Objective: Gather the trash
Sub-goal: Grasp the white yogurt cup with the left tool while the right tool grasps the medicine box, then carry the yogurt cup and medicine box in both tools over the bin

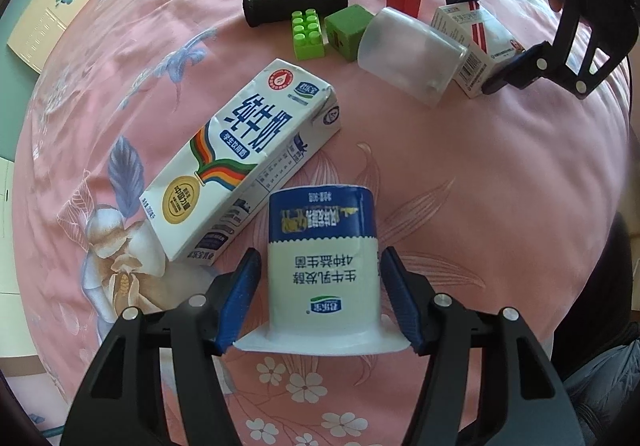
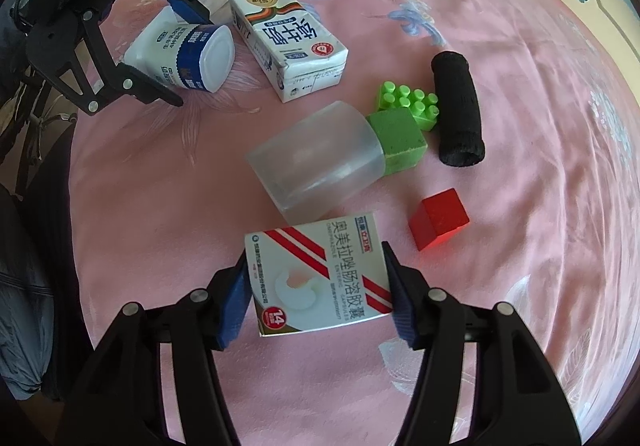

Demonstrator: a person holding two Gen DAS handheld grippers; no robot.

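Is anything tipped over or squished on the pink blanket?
Yes. The milk carton lies flat, its top end dented and creased. The frosted plastic jar lies on its side against the green cube. The yogurt cup sits upside down between the left gripper's fingers. Nothing spilled.
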